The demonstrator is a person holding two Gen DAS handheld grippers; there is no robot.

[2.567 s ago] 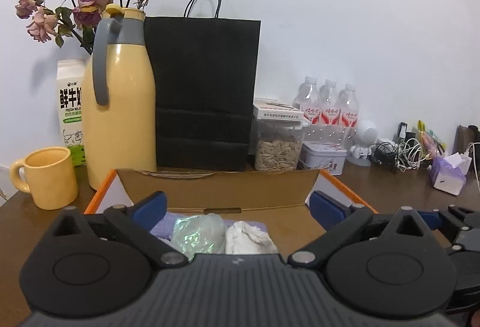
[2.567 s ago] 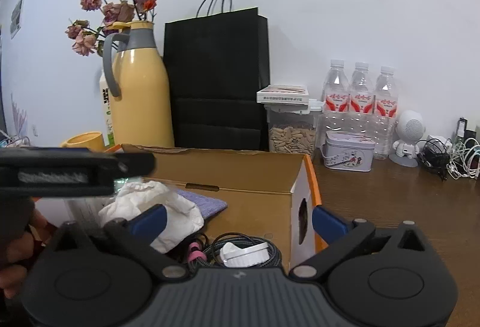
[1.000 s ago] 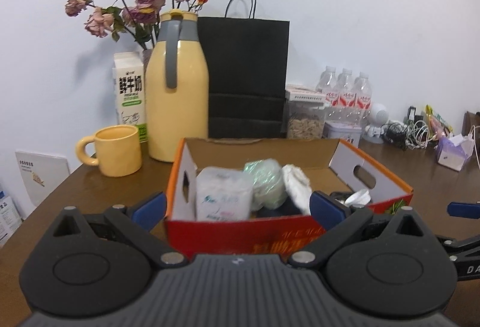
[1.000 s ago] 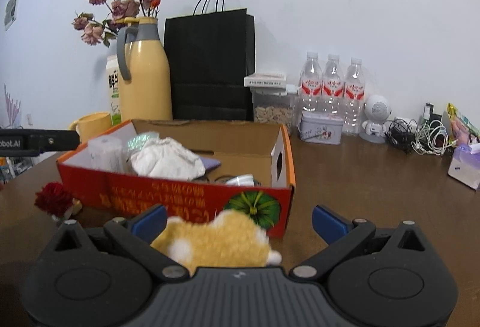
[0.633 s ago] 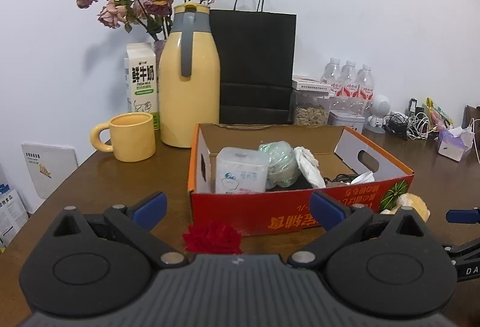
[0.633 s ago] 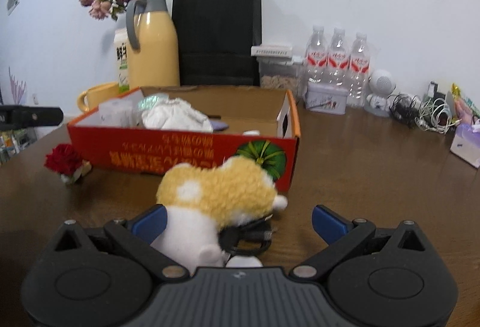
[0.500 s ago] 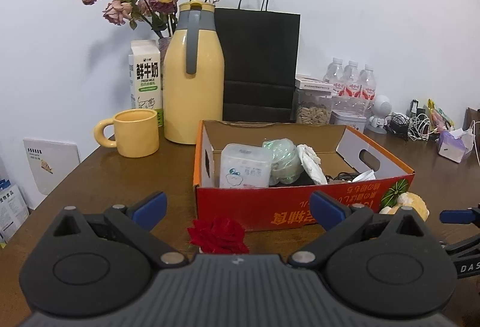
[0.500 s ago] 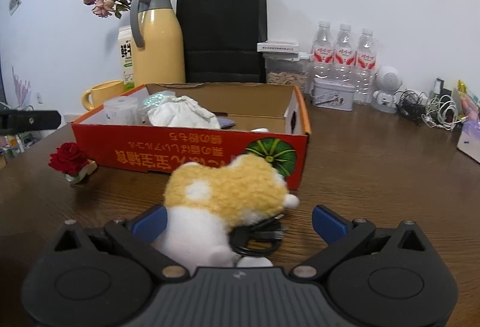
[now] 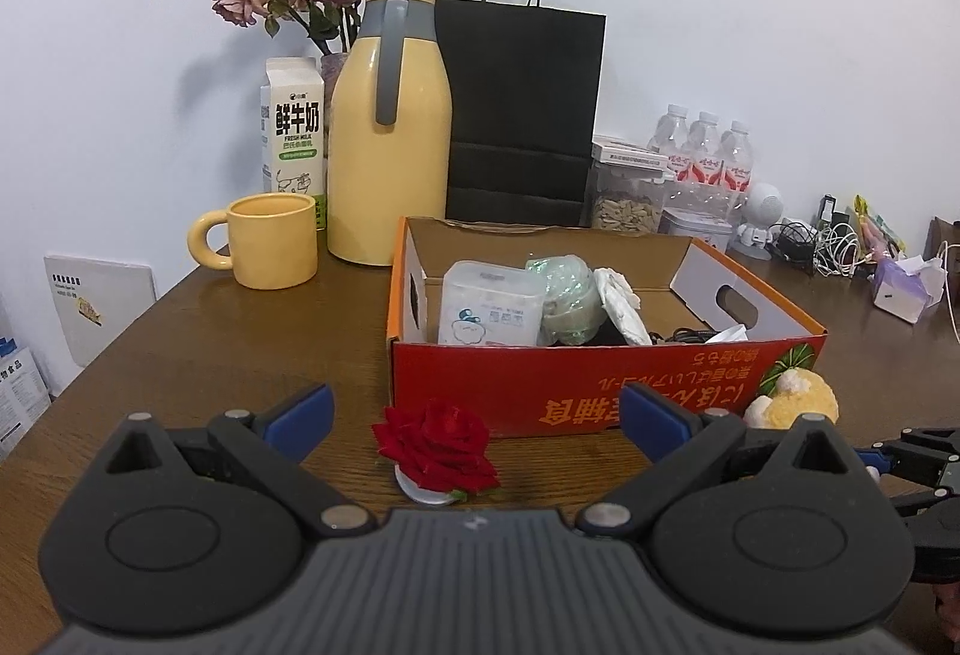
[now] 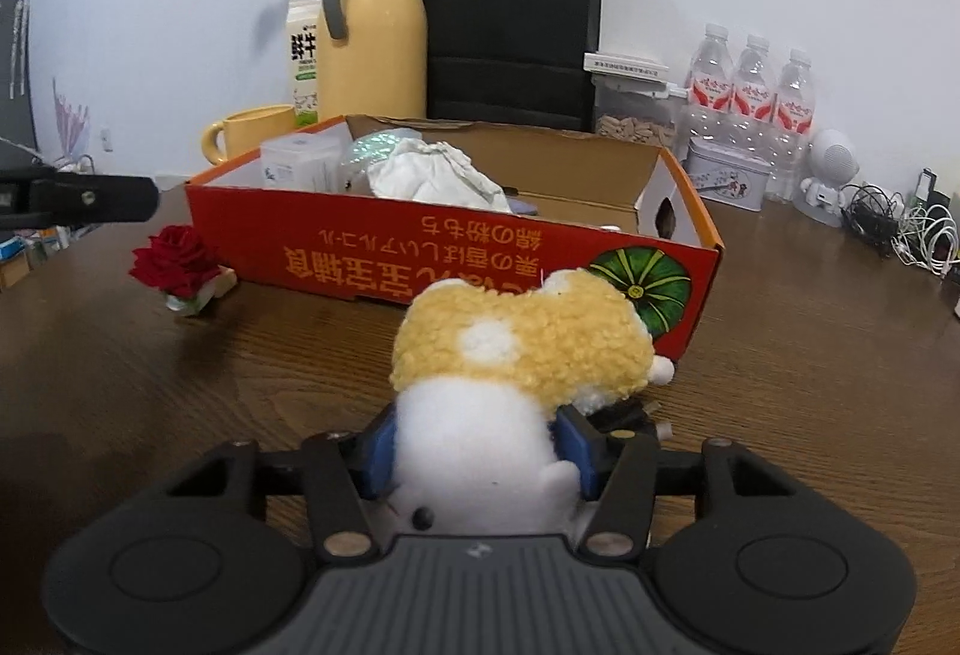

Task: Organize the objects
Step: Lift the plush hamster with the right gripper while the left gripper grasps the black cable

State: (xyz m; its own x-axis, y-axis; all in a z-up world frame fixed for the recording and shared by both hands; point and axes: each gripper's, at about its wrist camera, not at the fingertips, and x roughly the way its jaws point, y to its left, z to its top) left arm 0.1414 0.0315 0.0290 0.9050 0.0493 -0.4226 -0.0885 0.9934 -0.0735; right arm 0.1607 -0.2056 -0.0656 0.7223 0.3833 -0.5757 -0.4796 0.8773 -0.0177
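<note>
A yellow-and-white plush toy (image 10: 516, 337) lies on the brown table in front of the red cardboard box (image 10: 420, 259). My right gripper (image 10: 477, 445) has its jaws closing on the toy's white body, and both blue pads touch its sides. In the left wrist view the same toy (image 9: 792, 403) shows at the box's right front corner. A red rose (image 9: 438, 442) lies on the table just ahead of my left gripper (image 9: 474, 418), whose fingers stand wide apart and hold nothing. The box (image 9: 600, 403) holds a white container, wadded wrappers and cables.
Behind the box stand a yellow thermos (image 9: 390, 144), a yellow mug (image 9: 276, 247), a milk carton (image 9: 292, 126), a black paper bag (image 9: 522, 114) and water bottles (image 10: 753, 96). Tangled cables (image 9: 834, 247) and a tissue pack (image 9: 906, 289) lie at the far right.
The right jaws have drawn in from wide apart onto the plush toy, and that gripper has sunk closer to it. The left gripper has barely shifted.
</note>
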